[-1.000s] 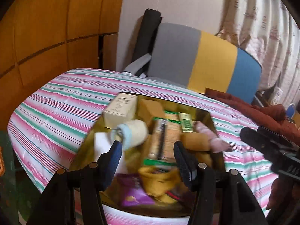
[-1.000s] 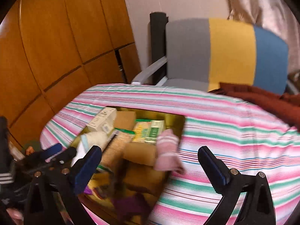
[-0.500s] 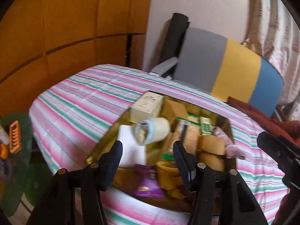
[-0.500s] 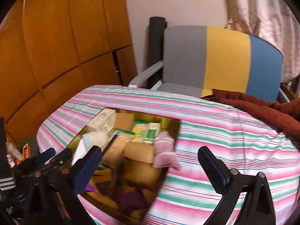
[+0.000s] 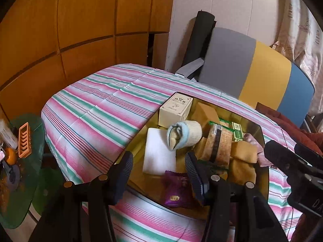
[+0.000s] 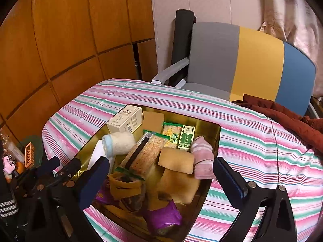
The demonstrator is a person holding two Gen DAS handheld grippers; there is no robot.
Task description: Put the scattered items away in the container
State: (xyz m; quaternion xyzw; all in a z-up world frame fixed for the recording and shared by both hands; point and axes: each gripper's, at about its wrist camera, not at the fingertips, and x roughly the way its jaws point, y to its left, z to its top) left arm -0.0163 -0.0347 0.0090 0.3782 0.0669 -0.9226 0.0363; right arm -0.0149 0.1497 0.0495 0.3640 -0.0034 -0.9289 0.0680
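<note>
A gold tray [image 6: 210,127] on the striped tablecloth [image 6: 252,141] holds several items: a cream box [image 6: 125,119], a rolled white-and-blue cloth [image 6: 119,144], a cracker pack [image 6: 147,154], a pink cloth [image 6: 202,157], tan pads [image 6: 175,160] and a purple packet [image 6: 163,215]. The tray [image 5: 256,127] also shows in the left wrist view, with the cream box [image 5: 175,110], the rolled cloth [image 5: 183,135] and a white pad [image 5: 157,155]. My left gripper [image 5: 159,175] is open and empty above the tray's near edge. My right gripper [image 6: 161,183] is open and empty over the tray.
A grey, yellow and blue chair [image 6: 248,60] stands behind the table with a dark red garment [image 6: 282,113] beside it. Wooden panels [image 5: 70,30] line the left. A green glass side table [image 5: 24,161] with an orange rack [image 5: 25,140] sits low at the left.
Both grippers have drawn back and up from the tray, so more of the tablecloth and the side table shows. Both stay open and empty.
</note>
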